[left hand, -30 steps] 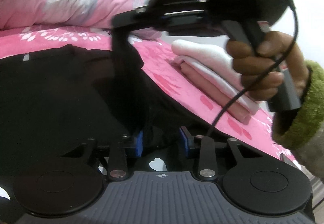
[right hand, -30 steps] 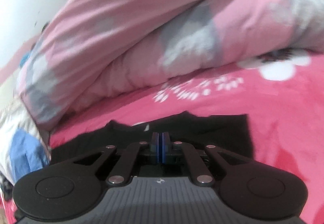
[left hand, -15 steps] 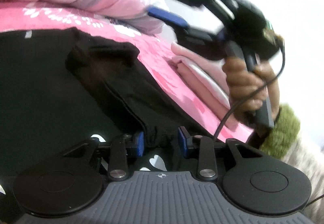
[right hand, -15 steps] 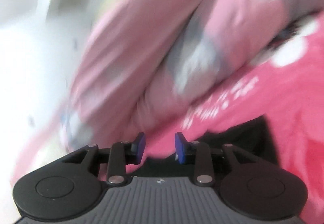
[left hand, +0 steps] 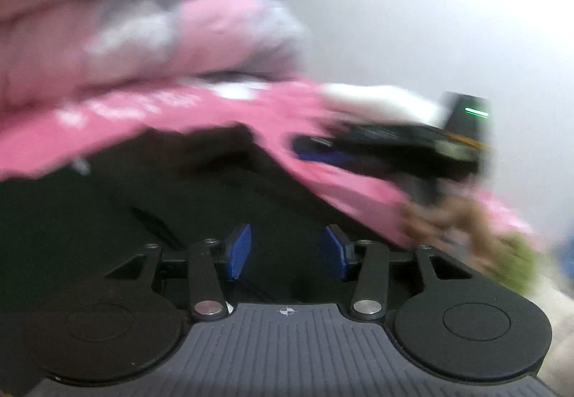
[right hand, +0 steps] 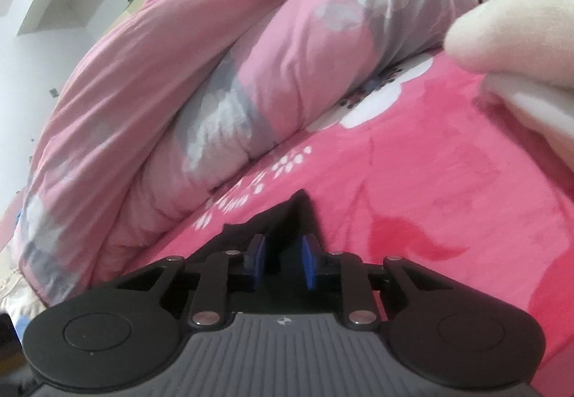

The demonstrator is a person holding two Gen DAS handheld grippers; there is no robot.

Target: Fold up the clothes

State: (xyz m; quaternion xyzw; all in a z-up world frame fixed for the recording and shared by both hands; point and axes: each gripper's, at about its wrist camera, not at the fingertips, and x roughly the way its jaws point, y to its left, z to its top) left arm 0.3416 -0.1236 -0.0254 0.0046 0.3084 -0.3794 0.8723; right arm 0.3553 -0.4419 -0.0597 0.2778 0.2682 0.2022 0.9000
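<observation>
Black garment (left hand: 150, 217) lies spread flat on the pink bed sheet (left hand: 323, 167), under and ahead of your left claw (left hand: 286, 248). In the right wrist view a corner of it (right hand: 287, 217) juts out just ahead of your right claw (right hand: 281, 262).

Handling, as a judgement: soft, limp, light cloth. It will sag and drag rather than hold shape, and a thin single layer can slip out of the pads. Take it at a corner or along a hem, pinching a doubled edge if you can, and lift both ends together so the fold falls straight.

Left claw: jaws opening, about half wide, pads clear of the cloth; black fabric sits behind and below the gap, nothing pinched.

Right claw: jaws closing, narrow gap. Dark cloth shows between the pads, but they do not look pressed on it yet.

What each view gives you:
- Left wrist view is badly blurred. It alone shows the broad body of the garment, and your right claw (left hand: 315, 149) off to the right with its hand (left hand: 445, 221) and green cuff (left hand: 516, 260).
- Right wrist view is sharp. It alone shows the garment's corner outline, the rolled pink quilt (right hand: 215, 74) beyond, and a folded white item (right hand: 520, 20) up to the right.
</observation>
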